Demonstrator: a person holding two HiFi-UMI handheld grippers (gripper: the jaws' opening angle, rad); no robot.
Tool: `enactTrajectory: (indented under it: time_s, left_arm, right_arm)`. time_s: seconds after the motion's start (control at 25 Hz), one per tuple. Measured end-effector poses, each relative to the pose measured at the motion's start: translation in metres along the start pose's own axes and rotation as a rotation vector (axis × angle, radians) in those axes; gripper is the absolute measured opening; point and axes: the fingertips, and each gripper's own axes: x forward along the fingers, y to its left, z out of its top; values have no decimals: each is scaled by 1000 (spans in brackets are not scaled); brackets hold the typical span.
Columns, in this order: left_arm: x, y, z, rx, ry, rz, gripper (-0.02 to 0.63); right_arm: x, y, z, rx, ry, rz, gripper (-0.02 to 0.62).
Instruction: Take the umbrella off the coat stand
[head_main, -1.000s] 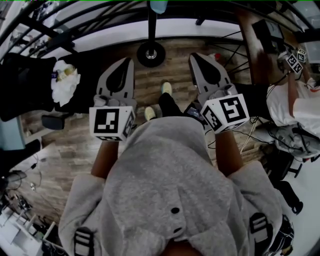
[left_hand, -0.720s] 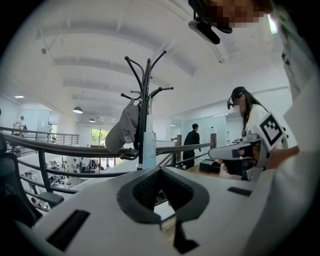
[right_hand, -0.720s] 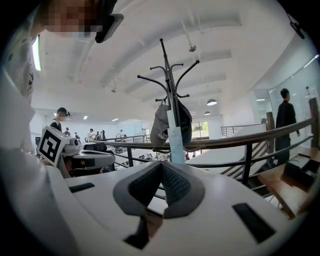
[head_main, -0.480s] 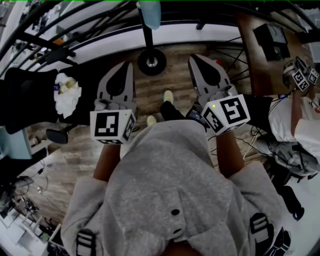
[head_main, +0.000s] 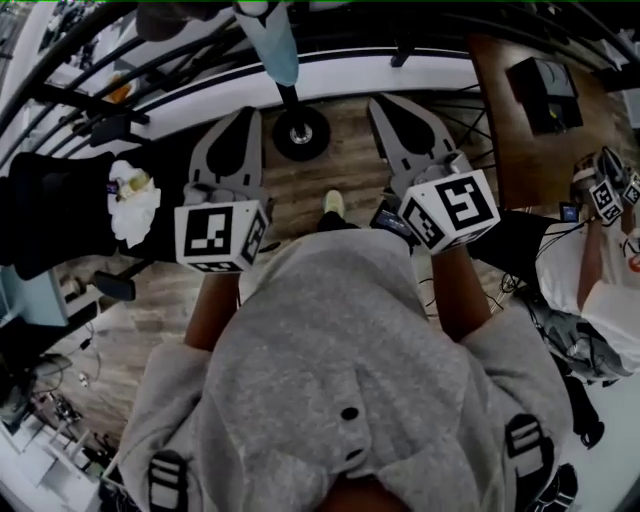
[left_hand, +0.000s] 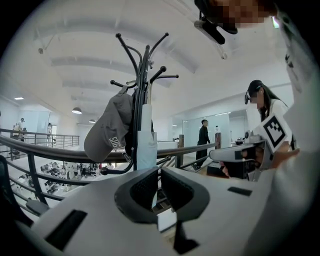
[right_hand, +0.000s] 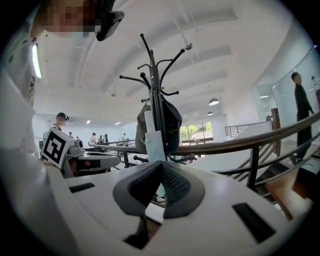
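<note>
- The left gripper (head_main: 247, 113) (left_hand: 158, 172) is held out in front of the person's chest, about level. Its 2 jaws are brought together with nothing gripped; only a thin slit shows between the dark ribbed pads.
- The right gripper (head_main: 376, 101) (right_hand: 161, 164) is held alongside it, well apart from it. Its 2 jaws also meet at the tips and are empty.
- The umbrella (head_main: 272, 45) (left_hand: 146, 136) (right_hand: 153, 131) is folded and pale blue. It hangs upright against the pole of the coat stand (left_hand: 142, 65) (right_hand: 155, 65), ahead of both grippers and touched by neither (in each gripper view it shows just above the jaw tips).
- The coat stand is black, with curved hooks fanning out at the top. Its round base (head_main: 301, 132) sits on the wooden floor (head_main: 330, 175), and in the head view it falls between the 2 grippers.
- A grey cap (left_hand: 106, 131) with pale lettering hangs from the stand, just left of the umbrella in the left gripper view.
- A darker cap (right_hand: 172, 125) hangs on the other side of the pole in the right gripper view.
- A curved metal railing (left_hand: 50, 152) (right_hand: 250, 137) runs behind the stand.
- The wearer's grey hoodie (head_main: 340, 350) fills the lower half of the head view.
- A person in dark clothes (left_hand: 203, 134) stands far off beyond the railing.
</note>
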Motion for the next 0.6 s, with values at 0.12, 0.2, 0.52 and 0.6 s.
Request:
enactTrajectory:
  time_s: [0.12, 0.2, 0.52, 0.6]
  left_arm:
    - [11, 0, 1, 0, -3, 9, 15]
    - [19, 0, 1, 1, -2, 14, 25]
    - [48, -4, -1, -4, 21, 25, 128]
    - [54, 0, 2, -3, 20, 34, 148]
  right_arm:
    - [4, -10, 4, -7, -7, 0, 11]
    - [7, -17, 5, -12, -9, 4, 11]
    - [20, -41, 8, -3, -5, 28, 11]
    - [28, -44, 11, -4, -11, 44, 11]
